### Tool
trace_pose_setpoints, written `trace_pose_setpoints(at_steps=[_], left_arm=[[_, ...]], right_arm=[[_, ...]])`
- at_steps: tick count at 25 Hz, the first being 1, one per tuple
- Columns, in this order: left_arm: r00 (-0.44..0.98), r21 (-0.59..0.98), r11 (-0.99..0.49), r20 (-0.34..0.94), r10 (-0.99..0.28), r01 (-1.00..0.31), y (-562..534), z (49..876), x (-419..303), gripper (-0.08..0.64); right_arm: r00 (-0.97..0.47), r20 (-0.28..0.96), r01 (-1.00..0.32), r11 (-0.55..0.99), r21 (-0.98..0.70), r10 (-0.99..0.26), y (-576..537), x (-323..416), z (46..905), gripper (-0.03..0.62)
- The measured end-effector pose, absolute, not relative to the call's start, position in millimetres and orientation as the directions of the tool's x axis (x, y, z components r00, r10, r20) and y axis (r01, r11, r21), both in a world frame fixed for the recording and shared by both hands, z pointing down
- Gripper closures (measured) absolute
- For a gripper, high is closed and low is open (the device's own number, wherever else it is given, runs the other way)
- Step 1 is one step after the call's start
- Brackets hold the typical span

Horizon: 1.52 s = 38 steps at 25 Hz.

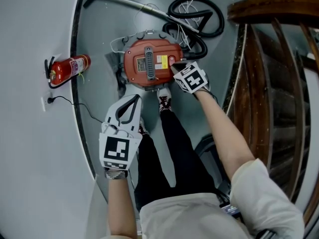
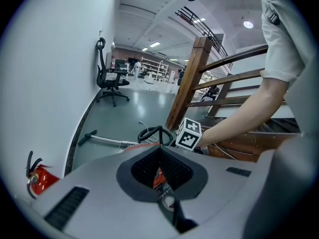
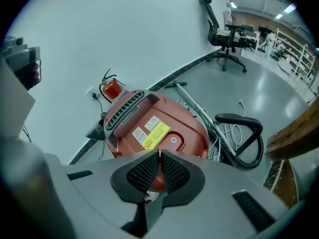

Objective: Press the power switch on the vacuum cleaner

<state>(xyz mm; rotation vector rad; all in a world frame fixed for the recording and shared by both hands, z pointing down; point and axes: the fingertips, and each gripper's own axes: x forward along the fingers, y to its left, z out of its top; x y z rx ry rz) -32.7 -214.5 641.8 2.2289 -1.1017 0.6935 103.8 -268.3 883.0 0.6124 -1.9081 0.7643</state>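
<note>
The red round vacuum cleaner [image 1: 149, 63] stands on the grey floor by the curved wall. Its top carries a dark handle, a yellow label [image 3: 155, 132] and a small white round power switch [image 3: 173, 140]. My right gripper [image 1: 174, 67] is shut, its tip over the right side of the vacuum's top, close to the switch; in the right gripper view the closed pads [image 3: 159, 156] sit just below the switch. My left gripper [image 1: 134, 99] hangs shut near the vacuum's front edge, holding nothing. Red of the vacuum [image 2: 158, 176] shows behind its jaws [image 2: 159, 151].
A black hose [image 1: 197, 16] and a metal wand [image 1: 134, 4] lie behind the vacuum. A red fire extinguisher [image 1: 67, 69] lies at the wall on the left. A wooden stair railing [image 1: 269, 59] stands to the right. The person's shoes [image 1: 164, 101] are just in front of the vacuum.
</note>
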Motion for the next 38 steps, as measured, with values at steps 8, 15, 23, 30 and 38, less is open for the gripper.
trace_pose_setpoints(at_steps=[8,15,23,30,38], left_arm=[[0.525,0.242,-0.509,0.660,-0.538,-0.826,-214.5,642.5,-35.9,0.563],[0.527,0.235,-0.518,0.658,-0.538,-0.823,-218.0,639.2,-38.4,0.563],[0.524,0.232,-0.517,0.659,-0.539,-0.824,-217.8,640.8,-37.3,0.563],[0.522,0.229,-0.515,0.655,-0.546,-0.826,-219.8,638.6,-37.0,0.563],[0.519,0.227,-0.514,0.659,-0.544,-0.827,-216.9,639.0,-37.7,0.563]], right_arm=[[-0.418,0.900,-0.695,0.682,-0.228,-0.125,-269.1,100.8,883.9,0.560],[-0.426,0.897,-0.708,0.661,-0.247,-0.121,-269.9,101.1,885.2,0.561],[-0.435,0.893,-0.698,0.671,-0.251,-0.118,-269.2,101.0,887.0,0.561],[-0.429,0.898,-0.687,0.681,-0.254,-0.098,-267.8,102.5,887.5,0.561],[-0.427,0.900,-0.668,0.702,-0.247,-0.090,-266.8,102.4,888.2,0.561]])
